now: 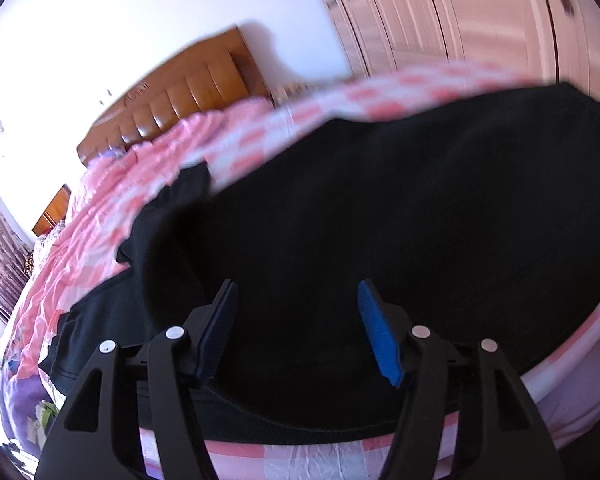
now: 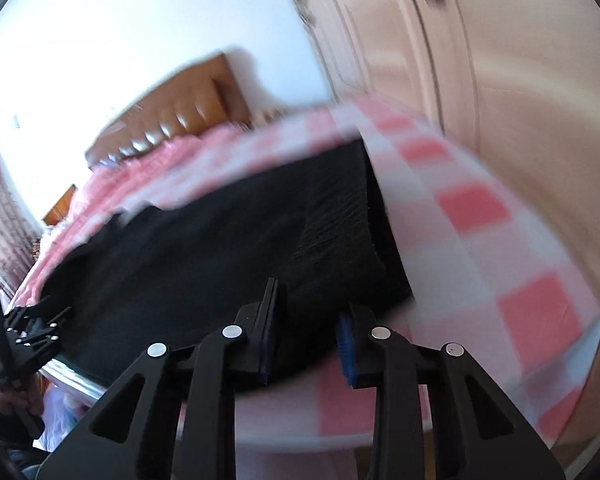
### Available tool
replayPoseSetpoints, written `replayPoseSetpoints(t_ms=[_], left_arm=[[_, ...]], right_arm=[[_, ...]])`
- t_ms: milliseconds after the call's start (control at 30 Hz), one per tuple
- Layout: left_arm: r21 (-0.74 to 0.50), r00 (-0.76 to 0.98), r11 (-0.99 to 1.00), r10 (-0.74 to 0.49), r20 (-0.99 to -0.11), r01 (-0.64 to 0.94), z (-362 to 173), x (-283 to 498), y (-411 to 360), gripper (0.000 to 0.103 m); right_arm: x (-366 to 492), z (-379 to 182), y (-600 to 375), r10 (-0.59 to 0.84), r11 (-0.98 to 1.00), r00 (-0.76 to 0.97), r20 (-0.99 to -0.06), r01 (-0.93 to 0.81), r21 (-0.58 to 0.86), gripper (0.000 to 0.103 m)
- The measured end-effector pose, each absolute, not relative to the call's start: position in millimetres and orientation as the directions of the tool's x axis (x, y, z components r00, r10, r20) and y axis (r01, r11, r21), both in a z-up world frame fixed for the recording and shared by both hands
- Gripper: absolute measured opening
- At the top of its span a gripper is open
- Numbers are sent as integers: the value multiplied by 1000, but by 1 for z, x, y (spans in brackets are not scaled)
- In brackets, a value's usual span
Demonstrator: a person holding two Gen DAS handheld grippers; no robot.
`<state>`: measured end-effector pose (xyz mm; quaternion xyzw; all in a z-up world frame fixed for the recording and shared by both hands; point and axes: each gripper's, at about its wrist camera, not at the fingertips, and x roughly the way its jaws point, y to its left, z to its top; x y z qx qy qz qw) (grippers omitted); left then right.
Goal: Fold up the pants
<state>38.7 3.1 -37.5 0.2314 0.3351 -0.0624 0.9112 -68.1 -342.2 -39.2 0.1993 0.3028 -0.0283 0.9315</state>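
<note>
A: The left hand-held gripper [image 1: 298, 330] sits low over the black pants [image 1: 380, 208], its two blue-padded fingers [image 1: 380, 340] standing apart with dark cloth showing between them. I see no pad pressing on the fabric, so I'd call it parted and holding nothing.

B: And the right hand-held gripper [image 2: 306, 334]?

A: Its fingers stand much closer together, at the near edge of the pants [image 2: 204, 264], close to the ribbed waistband [image 2: 336, 204]. Black cloth fills the narrow gap, but the picture is blurred, and I cannot tell whether the pads actually pinch it.

B: Where are the pants?

A: Spread out on a bed [image 1: 100, 216] with a pink-and-white checked cover, lying along its near edge. The waistband end lies toward the right; the leg ends trail off to the left, with one bit of cloth bunched up there.

B: Anything else in view?

A: A brown padded headboard [image 1: 180, 96] at the far end, and pale wardrobe doors [image 1: 440, 12] on the right. In the right wrist view the left hand-held gripper [image 2: 24, 328] shows at the left edge, by the bed's near side.
</note>
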Motion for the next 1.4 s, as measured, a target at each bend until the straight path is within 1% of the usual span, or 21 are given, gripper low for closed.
replayPoseSetpoints(t_ms=[33,67,100,167,267,300,333,367,400,500,533,667,767,867,933,1000,1033,1067,1167,1300,1400], left_arm=[[392,766,880,51,-640,269,-43,39,3,66],[405,783,878,58,-619,255,-44,36,3,73],[417,787,875,71,-613,246,-43,36,4,75],[412,785,877,68,-615,247,-42,38,5,79],[407,785,881,69,-615,241,-42,41,8,82],[406,786,882,70,-614,239,-42,41,8,82],[410,787,881,74,-612,236,-42,41,7,82],[414,788,879,76,-611,235,-42,40,6,82],[416,789,878,78,-609,235,-42,40,6,82],[404,787,884,71,-612,235,-42,39,9,83],[400,786,885,67,-614,237,-42,39,10,83],[389,783,887,53,-619,247,-41,39,14,85],[378,780,890,40,-624,257,-38,39,17,85],[337,787,908,13,-617,249,-26,37,27,85],[256,784,938,-26,-620,233,-8,42,44,85],[159,774,965,-64,-630,209,11,59,64,89],[145,775,971,-59,-629,191,17,66,69,99],[151,780,977,-24,-625,151,24,79,77,101],[211,771,975,77,-632,76,28,112,92,101],[134,726,989,137,-674,-61,21,142,151,101],[62,700,988,145,-700,-143,9,148,202,101]], right_arm=[[-67,-36,-339,56,929,808,-587,173,328,30],[-67,-31,-336,37,937,801,-598,180,300,30],[-68,-28,-335,22,939,795,-606,191,284,31],[-74,-17,-333,-34,945,786,-617,227,237,37],[-84,8,-307,-198,961,811,-550,270,53,61],[-86,20,-292,-225,966,835,-503,259,-4,81],[-87,27,-283,-232,968,854,-465,248,-27,89],[-87,34,-269,-223,974,876,-428,222,-53,89],[-83,37,-261,-201,979,883,-423,190,-68,89],[-55,22,-227,-97,992,863,-497,45,-116,88],[-42,8,-218,-80,991,836,-543,10,-131,87],[-21,-33,-219,-91,992,757,-647,16,-121,87],[-27,-38,-235,-12,1000,750,-661,10,-6,87],[-27,-24,-230,-25,1000,737,-675,14,-22,88],[-23,-7,-226,3,1000,766,-643,-5,-1,90],[-8,8,-214,36,999,783,-620,-41,6,92],[-1,11,-208,51,998,784,-619,-62,4,92],[12,15,-197,65,996,781,-621,-90,-8,92],[37,21,-160,95,986,782,-617,-160,-51,92],[56,26,-111,193,953,762,-618,-296,-67,93],[59,20,-90,209,926,747,-631,-359,-119,94]])
